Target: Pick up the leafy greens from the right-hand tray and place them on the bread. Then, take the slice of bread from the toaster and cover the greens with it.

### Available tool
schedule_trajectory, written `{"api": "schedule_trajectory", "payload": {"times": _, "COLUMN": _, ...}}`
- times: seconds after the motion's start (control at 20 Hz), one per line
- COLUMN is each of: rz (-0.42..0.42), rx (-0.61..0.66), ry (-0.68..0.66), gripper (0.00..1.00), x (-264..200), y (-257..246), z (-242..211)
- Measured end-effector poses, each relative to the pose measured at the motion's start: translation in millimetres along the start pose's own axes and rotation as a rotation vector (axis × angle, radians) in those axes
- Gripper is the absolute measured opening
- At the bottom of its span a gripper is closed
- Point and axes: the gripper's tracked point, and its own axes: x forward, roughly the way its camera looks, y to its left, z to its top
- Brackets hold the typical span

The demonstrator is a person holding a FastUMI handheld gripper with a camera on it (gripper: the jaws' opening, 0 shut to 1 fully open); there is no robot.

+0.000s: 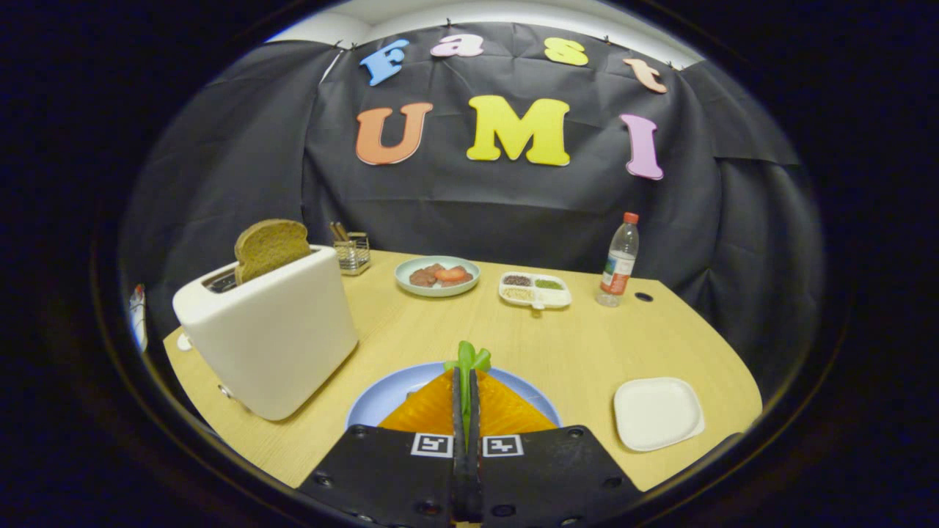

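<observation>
At the left of the wooden worktop (587, 352) stands a white toaster (271, 334), smooth and box-shaped with rounded corners. A brown slice of bread (270, 248) with a rough crumb stands upright in its slot, about half of it above the top. Behind the toaster there is a small wire holder (353, 253) with sticks in it.

In the middle, near the booth wall, a pale round plate (437, 276) carries dark pieces of meat and a red slice. Closer to me, the tool (466, 381) is clenched on the leafy greens (466, 361). Both fingers press on the thin green stem, which lies along the fingers with its long axis pointing away from the tool. The bright green leaves spread out just past the fingertips. Under the tool lies a round blue plate (385, 400), and on it an orange ridged piece that may be the bread, but I cannot tell for sure.

To the right, a white divided dish (535, 290) holds small portions. Next comes a clear plastic bottle (618, 260) with a red cap, standing upright. Nearer, a white square tray (658, 413) with rounded corners lies well apart from the blue plate.
</observation>
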Motion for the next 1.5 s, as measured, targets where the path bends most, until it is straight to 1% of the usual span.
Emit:
{"api": "schedule_trajectory", "payload": {"times": 0.1, "rz": 0.017, "rx": 0.016, "ry": 0.019, "gripper": 0.0, "x": 5, "y": 9, "z": -6}}
{"api": "schedule_trajectory", "payload": {"times": 0.35, "rz": 0.032, "rx": -0.025, "ry": 0.043, "gripper": 0.01, "x": 12, "y": 23, "z": -10}}
{"api": "schedule_trajectory", "payload": {"times": 0.4, "rz": 0.036, "rx": -0.026, "ry": 0.043, "gripper": 0.06, "x": 13, "y": 26, "z": -11}}
{"api": "schedule_trajectory", "payload": {"times": 0.5, "rz": 0.04, "rx": -0.024, "ry": 0.045, "gripper": 0.26, "x": 11, "y": 26, "z": -12}}
{"api": "schedule_trajectory", "payload": {"times": 0.55, "rz": 0.043, "rx": -0.023, "ry": 0.046, "gripper": 0.29, "x": 10, "y": 27, "z": -12}}
{"api": "schedule_trajectory", "payload": {"times": 0.6, "rz": 0.045, "rx": -0.023, "ry": 0.048, "gripper": 0.36, "x": 10, "y": 27, "z": -13}}
{"api": "schedule_trajectory", "payload": {"times": 0.65, "rz": 0.053, "rx": -0.021, "ry": 0.051, "gripper": 0.41, "x": 10, "y": 29, "z": -14}}
{"api": "schedule_trajectory", "payload": {"times": 0.75, "rz": 0.06, "rx": -0.009, "ry": 0.067, "gripper": 0.58, "x": 10, "y": 29, "z": -20}}
{"api": "schedule_trajectory", "payload": {"times": 0.85, "rz": 0.059, "rx": -0.006, "ry": 0.08, "gripper": 0.7, "x": 11, "y": 27, "z": -24}}
{"api": "schedule_trajectory", "payload": {"times": 1.0, "rz": 0.062, "rx": -0.008, "ry": 0.088, "gripper": 0.78, "x": 7, "y": 27, "z": -28}}
{"api": "schedule_trajectory", "payload": {"times": 1.05, "rz": 0.063, "rx": -0.007, "ry": 0.081, "gripper": 0.78, "x": 3, "y": 27, "z": -27}}
{"api": "schedule_trajectory", "payload": {"times": 1.1, "rz": 0.059, "rx": -0.009, "ry": 0.067, "gripper": 0.81, "x": -2, "y": 25, "z": -23}}
{"api": "schedule_trajectory", "payload": {"times": 1.15, "rz": 0.047, "rx": -0.01, "ry": 0.043, "gripper": 0.84, "x": -9, "y": 21, "z": -16}}
{"api": "schedule_trajectory", "payload": {"times": 1.2, "rz": 0.034, "rx": -0.01, "ry": 0.01, "gripper": 0.95, "x": -16, "y": 17, "z": -8}}
{"api": "schedule_trajectory", "payload": {"times": 1.3, "rz": -0.005, "rx": -0.004, "ry": -0.066, "gripper": 0.97, "x": -35, "y": 9, "z": 12}}
{"api": "schedule_trajectory", "payload": {"times": 1.4, "rz": -0.058, "rx": 0.02, "ry": -0.155, "gripper": 0.97, "x": -56, "y": 0, "z": 39}}
{"api": "schedule_trajectory", "payload": {"times": 1.5, "rz": -0.073, "rx": 0.046, "ry": -0.221, "gripper": 0.97, "x": -74, "y": 3, "z": 63}}
